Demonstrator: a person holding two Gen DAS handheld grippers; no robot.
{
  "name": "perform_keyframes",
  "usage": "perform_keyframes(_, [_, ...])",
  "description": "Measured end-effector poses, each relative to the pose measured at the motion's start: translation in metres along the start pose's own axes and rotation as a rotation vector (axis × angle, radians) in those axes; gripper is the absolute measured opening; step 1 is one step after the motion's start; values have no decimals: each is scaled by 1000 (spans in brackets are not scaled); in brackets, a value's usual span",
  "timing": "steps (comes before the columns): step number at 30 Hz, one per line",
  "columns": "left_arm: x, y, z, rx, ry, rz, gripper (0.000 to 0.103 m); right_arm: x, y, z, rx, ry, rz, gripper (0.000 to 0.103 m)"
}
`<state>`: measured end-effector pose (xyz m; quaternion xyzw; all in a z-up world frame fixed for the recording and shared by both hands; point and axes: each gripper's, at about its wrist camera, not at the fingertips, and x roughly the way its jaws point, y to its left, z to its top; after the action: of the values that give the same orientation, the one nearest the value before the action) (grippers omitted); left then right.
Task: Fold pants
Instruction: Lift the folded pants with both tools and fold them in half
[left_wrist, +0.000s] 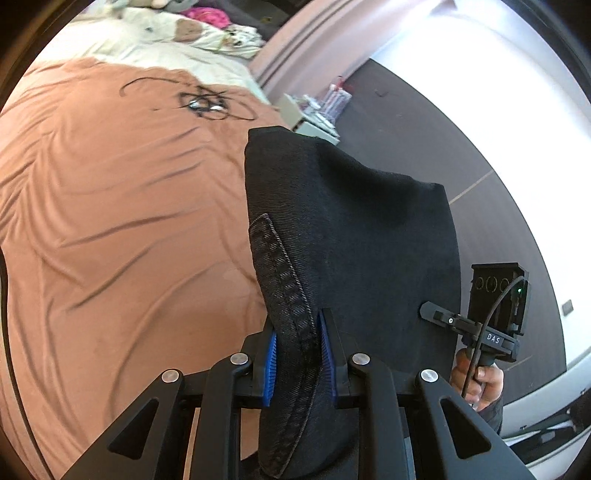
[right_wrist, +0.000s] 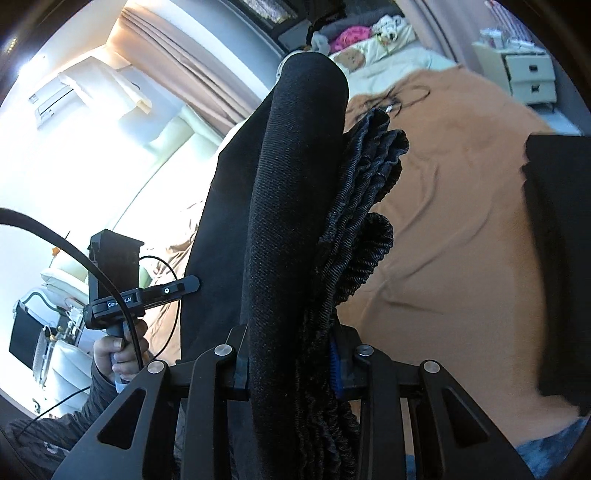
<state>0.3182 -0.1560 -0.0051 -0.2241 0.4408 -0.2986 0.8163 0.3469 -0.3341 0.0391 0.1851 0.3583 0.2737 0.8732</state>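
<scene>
I'm gripping the black pants (left_wrist: 351, 229) in both grippers: left gripper (left_wrist: 297, 354) pinching a stitched hem, right gripper (right_wrist: 291, 365) clamping bunched waistband, orange bedspread (left_wrist: 110, 221) below.

We are in a home bedroom: a bed spread with a rumpled orange-brown sheet (left_wrist: 110, 221) fills most of both wrist views. At its far end, toward the top of the frames, we see a cream quilt with a bear print (left_wrist: 177, 33) and a heap of pink and white clothes (right_wrist: 369, 31). A pale bedside drawer unit (right_wrist: 528, 74) stands upper right, and long curtains (right_wrist: 184, 66) hang by a bright window upper left.
</scene>
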Motion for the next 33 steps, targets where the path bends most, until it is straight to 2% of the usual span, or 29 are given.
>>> perform_keyframes(13, [50, -73, 39, 97, 21, -83, 22, -79, -31, -4, -9, -102, -62, 25])
perform_keyframes(21, [105, -119, 69, 171, 51, -139, 22, -136, -59, 12, -30, -140, -115, 25])
perform_keyframes(33, [184, -180, 92, 241, 111, -239, 22, -184, -80, 30, -16, -156, -206, 25])
